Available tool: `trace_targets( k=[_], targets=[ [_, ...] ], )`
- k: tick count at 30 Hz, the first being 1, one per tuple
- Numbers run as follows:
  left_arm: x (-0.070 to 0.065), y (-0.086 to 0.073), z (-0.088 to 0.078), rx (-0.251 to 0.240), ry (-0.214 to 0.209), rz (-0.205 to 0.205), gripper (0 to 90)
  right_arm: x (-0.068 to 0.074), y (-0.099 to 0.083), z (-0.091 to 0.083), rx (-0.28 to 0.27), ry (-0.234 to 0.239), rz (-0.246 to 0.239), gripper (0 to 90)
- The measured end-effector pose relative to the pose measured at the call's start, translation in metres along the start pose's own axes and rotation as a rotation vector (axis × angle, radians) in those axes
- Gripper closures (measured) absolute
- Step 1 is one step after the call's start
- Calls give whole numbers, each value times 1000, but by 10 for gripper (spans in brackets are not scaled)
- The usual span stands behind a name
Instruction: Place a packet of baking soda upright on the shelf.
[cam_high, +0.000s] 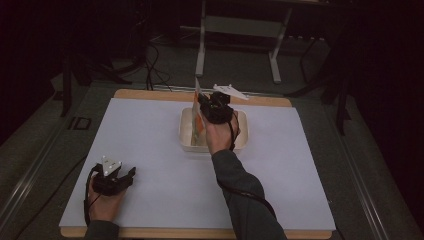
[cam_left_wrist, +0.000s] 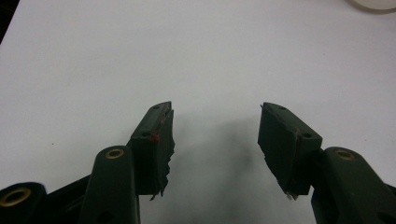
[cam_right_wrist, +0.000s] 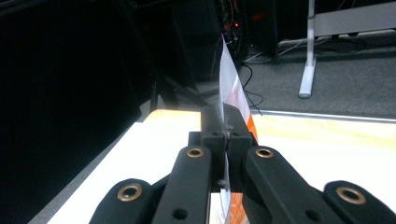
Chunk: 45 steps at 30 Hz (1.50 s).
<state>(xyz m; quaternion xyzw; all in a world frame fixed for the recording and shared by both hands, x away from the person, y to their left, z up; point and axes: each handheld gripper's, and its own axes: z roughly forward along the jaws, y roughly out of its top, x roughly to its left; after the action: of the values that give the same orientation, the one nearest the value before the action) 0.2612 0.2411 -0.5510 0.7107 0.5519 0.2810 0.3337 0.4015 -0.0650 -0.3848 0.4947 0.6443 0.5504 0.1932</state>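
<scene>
Two grippers in play, taken from left to right. At lower left of the high view, left gripper resting on the white table, jaws spread apart with nothing between them; same spread, over bare white surface, in the left gripper view. At centre, slightly above the middle of the high view, right gripper raised over the shallow white tray, jaws pressed together on a thin plastic packet with orange print. Packet standing on edge, upper corner poking above the gripper, lower part hanging down into the tray. In the right gripper view, jaws clamped flat on the packet, sheet rising upright past the tips toward the dark background.

Judged step: packet pinched and held over the tray, either coming out or going in — hard to tell which. Next move likely needing a steady clamp, a clean vertical path clear of the tray wall, and perhaps the idle left gripper brought in to take the free edge.
</scene>
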Motion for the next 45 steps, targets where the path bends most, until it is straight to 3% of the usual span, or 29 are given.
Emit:
trace_targets(
  k=[13,23,26,35,39,45],
  targets=[
    [-1,0,0,3,1,5,449,6,-12,5,41,-46,-44,896],
    [-1,0,0,2,3,9,449,6,-19,10,92,-42,-72,857],
    [-1,0,0,5,2,10,449,4,-22,13,116,-32,-63,806],
    [-1,0,0,4,1,11,448,1,-28,22,163,-38,-102,513],
    [-1,0,0,3,2,11,447,0,-26,21,188,-27,-98,464],
    [-1,0,0,2,3,9,447,-2,-24,19,249,-5,-143,397]
  ],
)
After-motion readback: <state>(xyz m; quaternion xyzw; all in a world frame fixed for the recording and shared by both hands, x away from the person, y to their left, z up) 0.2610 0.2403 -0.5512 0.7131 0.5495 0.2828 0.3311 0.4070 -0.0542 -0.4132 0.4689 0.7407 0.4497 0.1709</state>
